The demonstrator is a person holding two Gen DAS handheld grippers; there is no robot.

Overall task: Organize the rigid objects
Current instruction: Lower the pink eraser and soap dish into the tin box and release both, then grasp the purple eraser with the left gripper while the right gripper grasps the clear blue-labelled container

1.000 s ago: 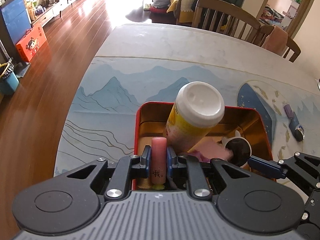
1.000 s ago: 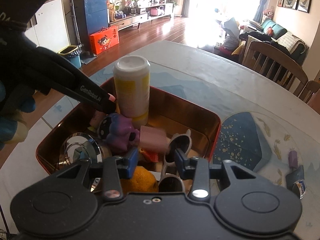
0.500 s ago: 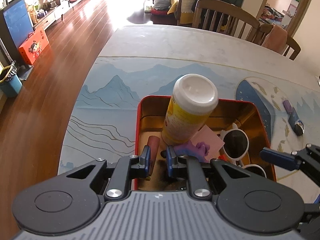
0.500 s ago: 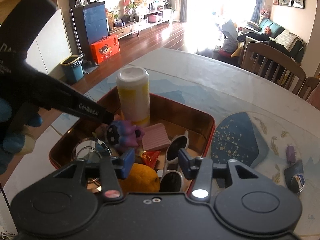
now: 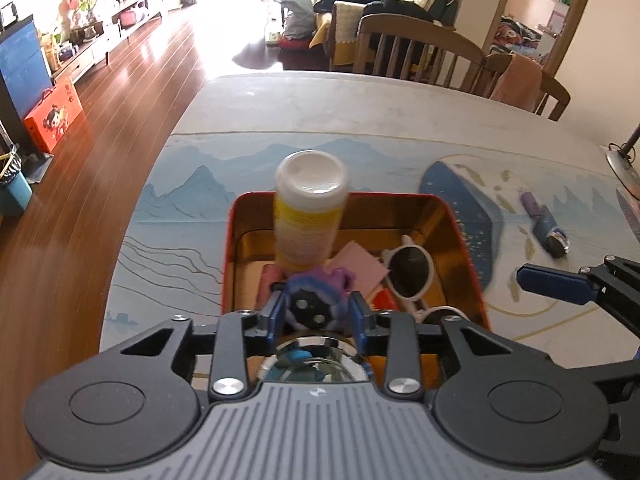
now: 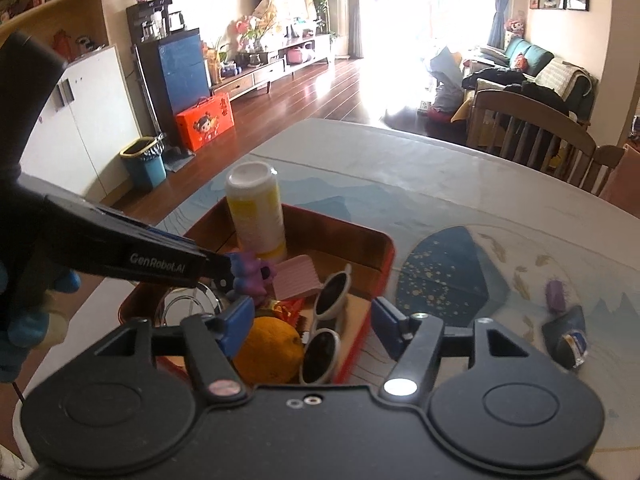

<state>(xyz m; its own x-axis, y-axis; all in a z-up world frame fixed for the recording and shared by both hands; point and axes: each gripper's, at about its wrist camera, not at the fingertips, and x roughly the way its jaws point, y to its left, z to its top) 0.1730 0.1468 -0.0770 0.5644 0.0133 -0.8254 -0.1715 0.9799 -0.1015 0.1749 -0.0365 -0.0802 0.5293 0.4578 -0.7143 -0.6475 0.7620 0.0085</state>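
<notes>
A red tin box (image 5: 460, 236) with a gold inside sits on the table. In it stand a yellow bottle with a white cap (image 5: 308, 208), a pink stick (image 5: 267, 280), a pink pad (image 5: 358, 264), white sunglasses (image 5: 410, 266), a purple toy (image 5: 316, 300), a shiny round lid (image 5: 316, 364) and an orange (image 6: 272, 350). My left gripper (image 5: 318, 312) is open above the box, its fingers either side of the purple toy. My right gripper (image 6: 312, 322) is open wide over the box's near right part, above the sunglasses (image 6: 328, 300).
A dark blue and purple object (image 5: 546, 228) lies on the table right of the box, also seen in the right wrist view (image 6: 566, 328). Wooden chairs (image 5: 412, 52) stand at the far table edge. The table's left edge drops to a wood floor (image 5: 100, 120).
My left gripper let go of the pink stick into the box, drew back and opened wider around the purple toy. My right gripper rose, moved right and opened wider.
</notes>
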